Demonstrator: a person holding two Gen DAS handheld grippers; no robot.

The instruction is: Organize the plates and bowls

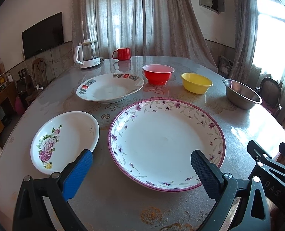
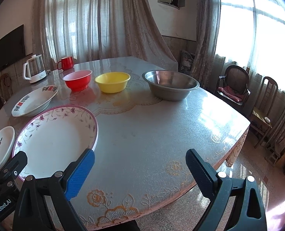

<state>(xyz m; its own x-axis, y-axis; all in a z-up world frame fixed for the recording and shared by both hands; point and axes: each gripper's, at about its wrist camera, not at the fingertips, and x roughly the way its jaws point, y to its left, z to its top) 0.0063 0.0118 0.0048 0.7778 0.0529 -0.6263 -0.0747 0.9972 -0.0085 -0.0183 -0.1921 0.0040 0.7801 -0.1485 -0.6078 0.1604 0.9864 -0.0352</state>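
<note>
A large plate with a purple flower rim (image 1: 166,144) lies on the table in front of my open, empty left gripper (image 1: 141,173). A small rose plate (image 1: 65,140) lies to its left, a white plate with red marks (image 1: 109,87) behind. A red bowl (image 1: 157,74), a yellow bowl (image 1: 196,82) and a steel bowl (image 1: 241,93) stand in a row at the back. My right gripper (image 2: 140,173) is open and empty above the near table edge, right of the large plate (image 2: 56,140). The steel bowl (image 2: 171,85), yellow bowl (image 2: 112,81) and red bowl (image 2: 78,79) show ahead.
A glass kettle (image 1: 87,54) and a red mug (image 1: 123,53) stand at the table's far edge. The table edge (image 2: 228,154) drops to the floor on the right, with chairs (image 2: 232,88) beyond. Curtains hang behind the table.
</note>
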